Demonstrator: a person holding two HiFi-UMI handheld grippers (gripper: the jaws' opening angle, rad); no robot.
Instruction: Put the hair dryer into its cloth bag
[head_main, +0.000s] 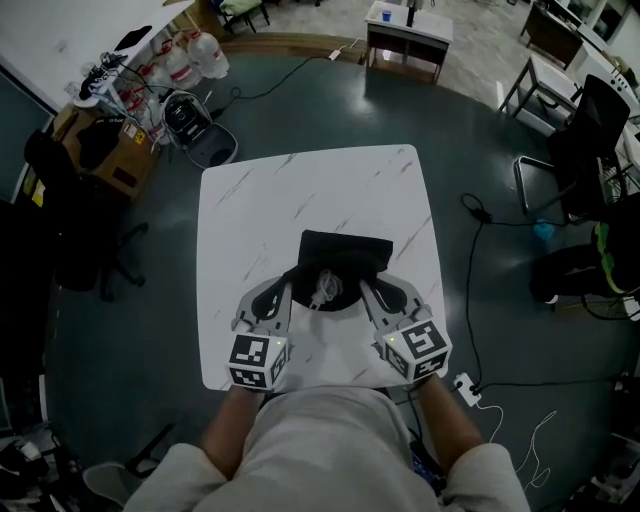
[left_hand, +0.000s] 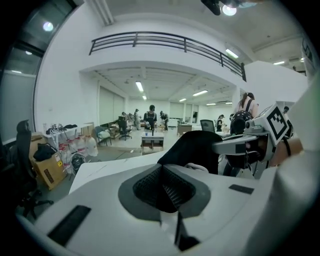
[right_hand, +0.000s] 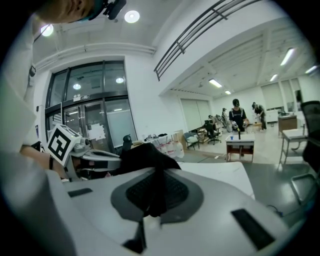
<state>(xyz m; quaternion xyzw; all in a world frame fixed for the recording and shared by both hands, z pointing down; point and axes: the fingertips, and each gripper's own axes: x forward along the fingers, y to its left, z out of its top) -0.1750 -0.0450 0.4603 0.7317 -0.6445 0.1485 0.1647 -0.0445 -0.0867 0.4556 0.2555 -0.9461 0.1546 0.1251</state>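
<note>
Cloth bag (head_main: 345, 255) extends lengthwise away from the person (head_main: 330, 440), open mouth nearest.

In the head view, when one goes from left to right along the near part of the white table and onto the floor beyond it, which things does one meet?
left gripper, shut on the bag's edge → black cloth bag → right gripper, also shut on the bag's edge → small white power strip on the floor
</note>
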